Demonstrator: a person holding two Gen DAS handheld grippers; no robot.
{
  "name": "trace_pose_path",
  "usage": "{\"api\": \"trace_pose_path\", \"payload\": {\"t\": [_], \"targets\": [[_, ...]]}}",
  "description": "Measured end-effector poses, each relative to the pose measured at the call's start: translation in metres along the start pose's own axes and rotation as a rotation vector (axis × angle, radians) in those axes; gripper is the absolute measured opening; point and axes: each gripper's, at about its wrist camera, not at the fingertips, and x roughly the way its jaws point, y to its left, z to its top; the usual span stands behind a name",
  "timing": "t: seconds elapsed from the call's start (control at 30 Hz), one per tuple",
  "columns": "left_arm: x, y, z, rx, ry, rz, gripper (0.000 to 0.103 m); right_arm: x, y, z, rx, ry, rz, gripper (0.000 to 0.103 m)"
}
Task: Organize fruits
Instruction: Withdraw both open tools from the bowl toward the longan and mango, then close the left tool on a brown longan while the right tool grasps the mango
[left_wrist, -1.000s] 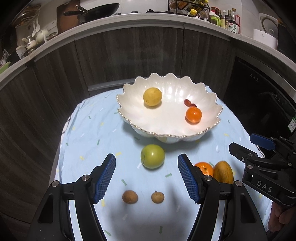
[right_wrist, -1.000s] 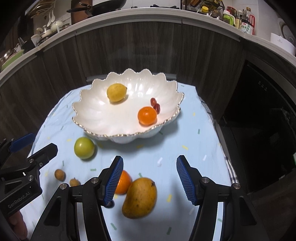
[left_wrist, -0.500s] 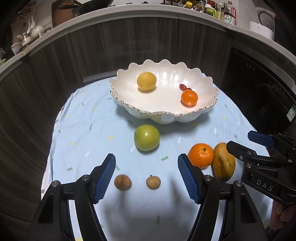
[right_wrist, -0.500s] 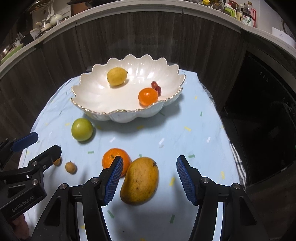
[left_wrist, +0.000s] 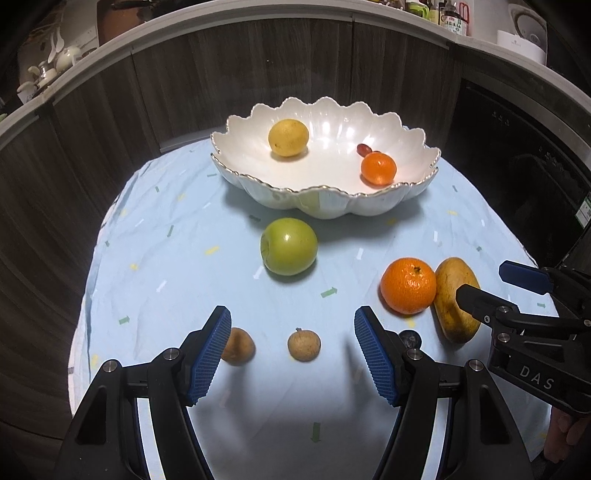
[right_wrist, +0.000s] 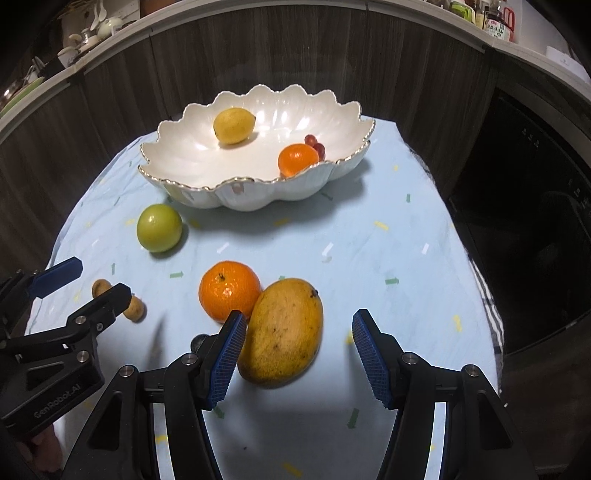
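Blue tablecloth (right_wrist: 369, 258) bears mango (right_wrist: 282, 330), long axis toward bowl (right_wrist: 258, 192).

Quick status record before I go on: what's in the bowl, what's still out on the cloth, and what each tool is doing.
in bowl: lemon, small orange, red grapes
on cloth: green apple, big orange, mango, two small brown fruits
touching: big orange against mango
left tool: open, empty, lined up over the brown fruits
right tool: open, empty, mango between its fingers, no contact visible
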Motion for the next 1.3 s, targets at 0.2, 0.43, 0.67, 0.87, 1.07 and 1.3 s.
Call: {"api": "trace_pose_path", "payload": {"t": [0.2, 0.43, 0.67, 0.87, 1.07, 1.3], "targets": [[0.009, -0.001, -0.005, -0.003, 0.016, -0.011, 0.068, 0.008, 0.0, -0.003, 0.004, 0.023, 0.005, 0.061], [0.018, -0.001, -0.008, -0.01, 0.036, -0.015, 0.068, 0.016, 0.0, -0.004, 0.012, 0.038, 0.015, 0.062], [0.023, -0.003, -0.008, 0.001, 0.026, -0.019, 0.068, 0.023, 0.002, -0.004, 0.027, 0.064, 0.038, 0.062], [0.025, -0.006, -0.009, 0.005, 0.025, -0.032, 0.064, 0.026, 0.001, -0.005, 0.045, 0.074, 0.046, 0.062], [0.029, -0.012, -0.011, 0.029, 0.028, -0.026, 0.056, 0.028, 0.001, -0.005, 0.048, 0.075, 0.048, 0.062], [0.039, -0.005, -0.015, -0.009, 0.07, -0.035, 0.042, 0.034, 0.004, -0.006, 0.035, 0.088, 0.042, 0.062]]}}
